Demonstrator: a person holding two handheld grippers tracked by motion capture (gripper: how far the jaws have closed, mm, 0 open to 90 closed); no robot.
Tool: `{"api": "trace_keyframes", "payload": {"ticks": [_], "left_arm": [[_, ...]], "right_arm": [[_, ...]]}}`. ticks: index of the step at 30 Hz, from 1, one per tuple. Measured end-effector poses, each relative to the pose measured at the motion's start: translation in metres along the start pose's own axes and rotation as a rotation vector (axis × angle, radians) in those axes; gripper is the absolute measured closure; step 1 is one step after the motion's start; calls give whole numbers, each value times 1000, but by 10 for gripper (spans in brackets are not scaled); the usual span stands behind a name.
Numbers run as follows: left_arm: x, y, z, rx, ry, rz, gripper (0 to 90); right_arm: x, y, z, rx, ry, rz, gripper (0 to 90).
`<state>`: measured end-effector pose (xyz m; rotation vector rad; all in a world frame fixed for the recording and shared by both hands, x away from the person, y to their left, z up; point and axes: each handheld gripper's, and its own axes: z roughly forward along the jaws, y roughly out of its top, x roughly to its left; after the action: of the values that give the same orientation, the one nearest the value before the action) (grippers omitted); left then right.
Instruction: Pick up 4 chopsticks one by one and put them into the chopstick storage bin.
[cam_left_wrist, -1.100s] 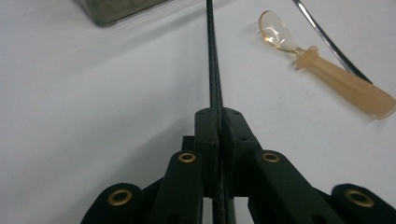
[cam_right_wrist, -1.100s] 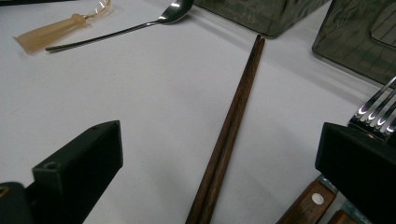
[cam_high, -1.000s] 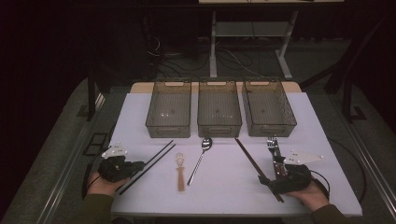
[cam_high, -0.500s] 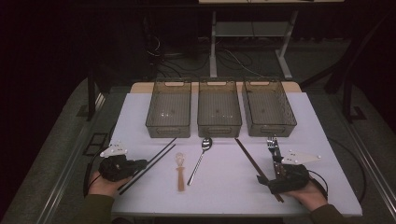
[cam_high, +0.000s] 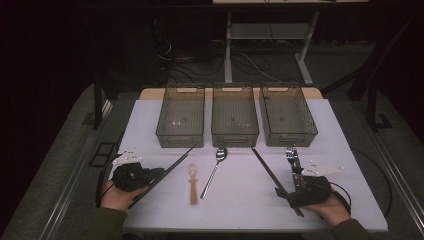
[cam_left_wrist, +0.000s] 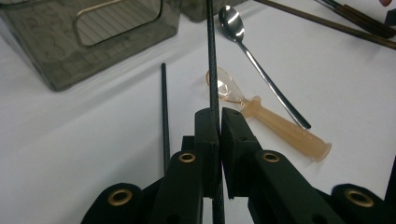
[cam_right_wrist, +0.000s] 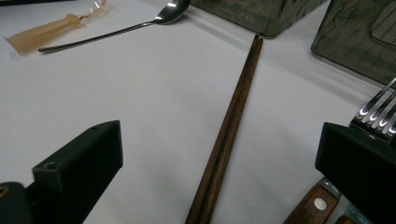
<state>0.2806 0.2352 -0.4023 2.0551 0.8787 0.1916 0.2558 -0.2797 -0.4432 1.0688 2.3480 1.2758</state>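
Observation:
My left gripper (cam_left_wrist: 219, 119) (cam_high: 159, 172) is shut on one black chopstick (cam_left_wrist: 211, 60), which runs forward toward the left bin (cam_high: 181, 119). The second black chopstick (cam_left_wrist: 164, 107) lies on the table just to its left. A clear amber spoon (cam_high: 192, 182) (cam_left_wrist: 271, 125) and a metal spoon (cam_high: 214, 171) (cam_left_wrist: 261, 65) lie mid-table. My right gripper (cam_right_wrist: 219, 163) (cam_high: 295, 186) stands open over a pair of brown wooden chopsticks (cam_right_wrist: 231, 126) (cam_high: 274, 177). Forks with wooden handles (cam_right_wrist: 378, 112) (cam_high: 291, 156) lie by its right jaw.
Three smoky transparent bins stand in a row at the back of the white table (cam_high: 240, 205): left, middle (cam_high: 234, 117) and right (cam_high: 287, 116). A person's hands hold both grippers near the front edge. Dark floor and cables lie beyond the table.
The left gripper has edged slightly right and forward with the black chopstick. The right gripper has barely moved.

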Motion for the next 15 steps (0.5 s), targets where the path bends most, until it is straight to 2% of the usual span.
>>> {"api": "trace_keyframes", "payload": {"ticks": [8,15], "left_arm": [[-2,11,6,-20,-4,8,855],[0,20,10,-33,5,-6,854]], "right_arm": [[0,0,0,0,-1,0,6],[0,0,-1,-6,-1,-3,5]]}}
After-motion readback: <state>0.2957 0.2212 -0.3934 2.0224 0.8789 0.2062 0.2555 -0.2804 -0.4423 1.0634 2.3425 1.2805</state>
